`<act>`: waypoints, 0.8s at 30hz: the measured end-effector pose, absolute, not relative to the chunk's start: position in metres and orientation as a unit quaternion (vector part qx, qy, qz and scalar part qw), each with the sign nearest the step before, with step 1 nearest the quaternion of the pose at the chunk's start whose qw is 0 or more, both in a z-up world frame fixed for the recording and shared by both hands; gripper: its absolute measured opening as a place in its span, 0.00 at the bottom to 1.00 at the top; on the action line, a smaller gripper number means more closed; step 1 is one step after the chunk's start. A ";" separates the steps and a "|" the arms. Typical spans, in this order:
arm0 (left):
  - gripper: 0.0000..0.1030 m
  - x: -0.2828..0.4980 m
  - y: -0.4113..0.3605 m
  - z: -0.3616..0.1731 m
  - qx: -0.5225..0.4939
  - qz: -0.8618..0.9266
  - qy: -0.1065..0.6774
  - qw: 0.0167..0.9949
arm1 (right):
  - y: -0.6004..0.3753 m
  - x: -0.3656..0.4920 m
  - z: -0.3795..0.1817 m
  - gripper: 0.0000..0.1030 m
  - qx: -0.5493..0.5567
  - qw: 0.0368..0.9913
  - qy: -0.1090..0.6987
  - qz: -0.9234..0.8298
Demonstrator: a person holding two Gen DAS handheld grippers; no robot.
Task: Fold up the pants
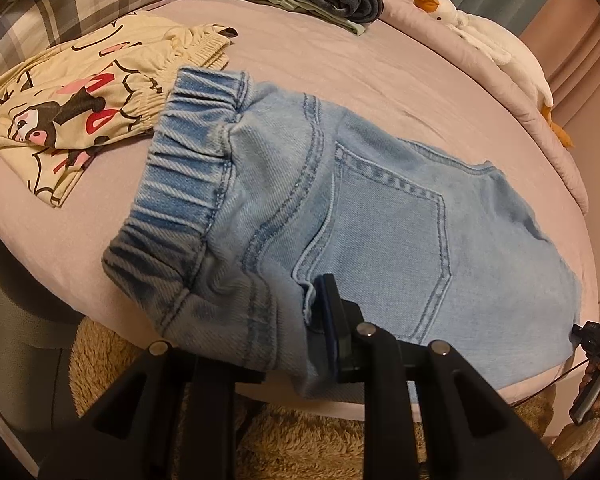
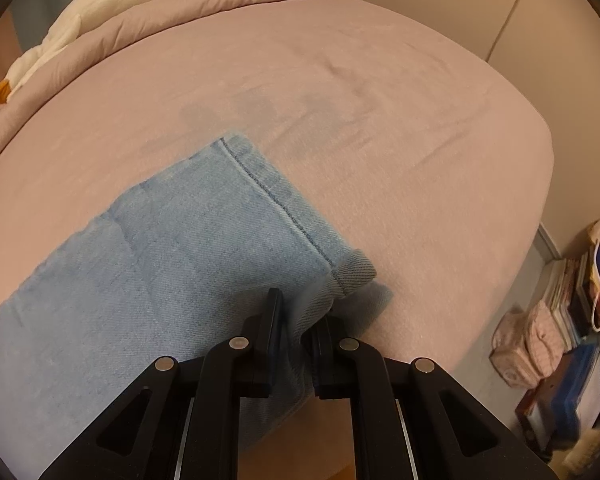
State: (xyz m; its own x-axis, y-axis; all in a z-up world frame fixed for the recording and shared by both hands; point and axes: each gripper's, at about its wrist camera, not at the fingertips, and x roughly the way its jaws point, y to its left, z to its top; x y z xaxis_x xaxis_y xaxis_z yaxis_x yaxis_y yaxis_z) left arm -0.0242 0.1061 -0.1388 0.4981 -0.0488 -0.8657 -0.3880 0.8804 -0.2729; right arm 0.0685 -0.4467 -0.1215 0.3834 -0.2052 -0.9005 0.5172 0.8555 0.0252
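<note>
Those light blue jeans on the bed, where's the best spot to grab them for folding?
Judging by how they lie, the near edge: the jeans are flat, doubled lengthwise, overhanging the bed's near side. Come from there, one hand-held gripper by the elastic waistband, the other at the hem.

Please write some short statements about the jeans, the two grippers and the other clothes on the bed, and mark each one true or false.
1. The left gripper grips the light blue jeans near the waistband. True.
2. The right gripper is open and empty. False: it is shut on the jeans' leg end.
3. Cream cartoon-print pants lie beside the waistband. True.
4. The jeans hang in the air. False: they lie on the pink bed.
</note>
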 end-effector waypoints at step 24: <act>0.24 -0.018 0.104 -0.139 -0.213 0.108 0.489 0.839 | -0.444 0.071 -0.123 0.08 0.143 0.819 0.507 -0.227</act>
